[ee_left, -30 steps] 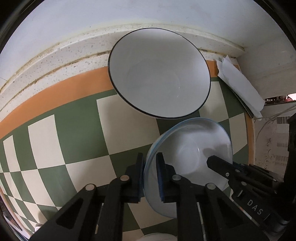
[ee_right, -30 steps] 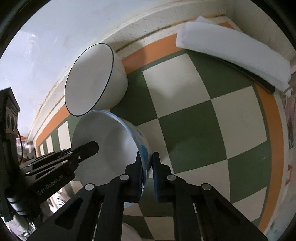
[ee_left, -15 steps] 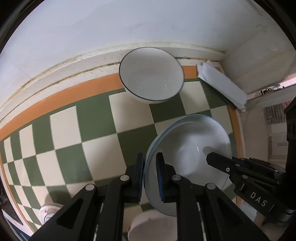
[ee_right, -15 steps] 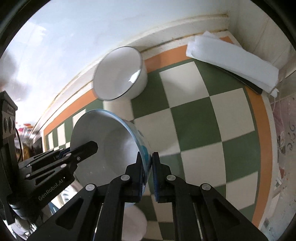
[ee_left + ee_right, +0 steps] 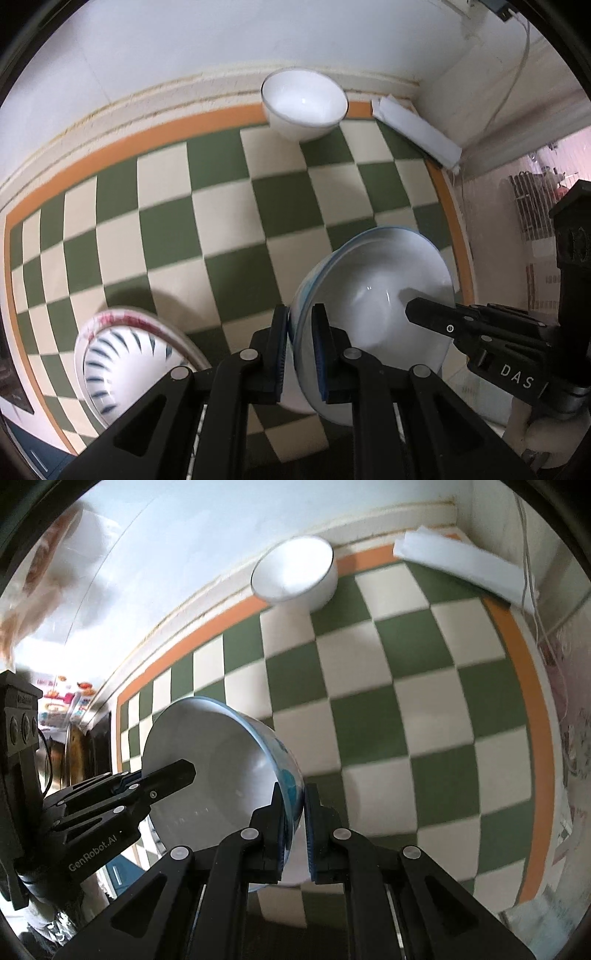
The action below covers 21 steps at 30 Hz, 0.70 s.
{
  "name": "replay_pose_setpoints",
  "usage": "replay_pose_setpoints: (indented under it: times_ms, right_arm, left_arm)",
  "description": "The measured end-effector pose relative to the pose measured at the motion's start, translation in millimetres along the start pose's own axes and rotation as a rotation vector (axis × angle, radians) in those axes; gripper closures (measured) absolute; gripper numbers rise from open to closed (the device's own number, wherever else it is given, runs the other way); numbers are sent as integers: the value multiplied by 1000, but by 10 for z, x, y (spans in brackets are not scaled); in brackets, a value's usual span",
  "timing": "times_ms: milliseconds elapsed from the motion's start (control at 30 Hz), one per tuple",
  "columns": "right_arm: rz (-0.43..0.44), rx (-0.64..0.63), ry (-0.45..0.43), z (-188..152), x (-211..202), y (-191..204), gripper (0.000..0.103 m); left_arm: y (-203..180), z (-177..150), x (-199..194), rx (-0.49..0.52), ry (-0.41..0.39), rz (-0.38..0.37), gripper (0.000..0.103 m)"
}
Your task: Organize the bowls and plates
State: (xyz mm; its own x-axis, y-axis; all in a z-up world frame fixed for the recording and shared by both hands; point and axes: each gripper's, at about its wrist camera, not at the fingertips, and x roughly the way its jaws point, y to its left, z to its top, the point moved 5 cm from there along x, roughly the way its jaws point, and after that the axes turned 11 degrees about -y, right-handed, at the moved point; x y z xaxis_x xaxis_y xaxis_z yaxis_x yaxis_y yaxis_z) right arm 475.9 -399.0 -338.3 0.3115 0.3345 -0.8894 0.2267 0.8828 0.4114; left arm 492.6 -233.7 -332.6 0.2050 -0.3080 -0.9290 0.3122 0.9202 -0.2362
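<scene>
On checkered cloth [image 5: 229, 206] — three bowls [image 5: 373, 310].

The checkered tablecloth [image 5: 229, 206] lay bare across its middle, open for my claws to pass. At the far edge a white bowl [image 5: 304, 105] stood against the wall ledge, with a folded white cloth [image 5: 417, 131] just beside it in the corner. Near my left claw [image 5: 299, 354], a striped bowl nested in a red-rimmed plate [image 5: 125, 354] blocked the lower left.
</scene>
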Motion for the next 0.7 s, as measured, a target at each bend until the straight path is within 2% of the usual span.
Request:
replay_pose_setpoints:
  times_ms: [333,533,700]
  right_arm:
    - [-23,6,101,-481,340,-98,93]
    - [-46,6,135,-565,521,-162,92]
    - [-66,-3,164,-612,621,-169,92]
  left_arm:
    - [89,-423,275,-2,87,30,92]
    - [108,-535,451,18,132,58,92]
    - [104,-553,519,59,125,109,92]
